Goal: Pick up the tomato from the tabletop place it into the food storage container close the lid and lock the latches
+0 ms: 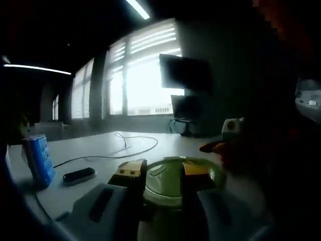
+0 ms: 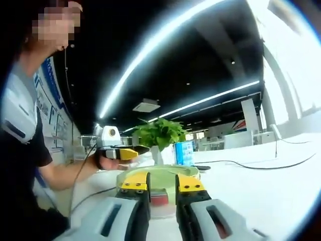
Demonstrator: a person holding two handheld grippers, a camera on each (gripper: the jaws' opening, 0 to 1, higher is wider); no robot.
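The round food container with its pale green lid (image 1: pixel 168 182) (image 2: pixel 159 175) stands on the white table. My left gripper (image 1: pixel 163 170) is open, its yellow-tipped jaws standing to either side of the lid's near rim. In the right gripper view a hand holds that left gripper (image 2: pixel 123 153) over the far left rim. My right gripper (image 2: pixel 162 185) is at the opposite side, its jaws a narrow gap apart. Between them a red shape (image 2: pixel 161 199), apparently the tomato, shows at the clear wall under the lid. The right gripper's tip (image 1: pixel 216 146) enters the left gripper view beyond the container.
A blue can (image 1: pixel 39 159) (image 2: pixel 184 151) and a small black object (image 1: pixel 79 175) lie on the table beside a thin cable (image 1: pixel 131 150). A green potted plant (image 2: pixel 160 133) stands behind the container. A person's arm (image 2: pixel 65 175) reaches in from the left.
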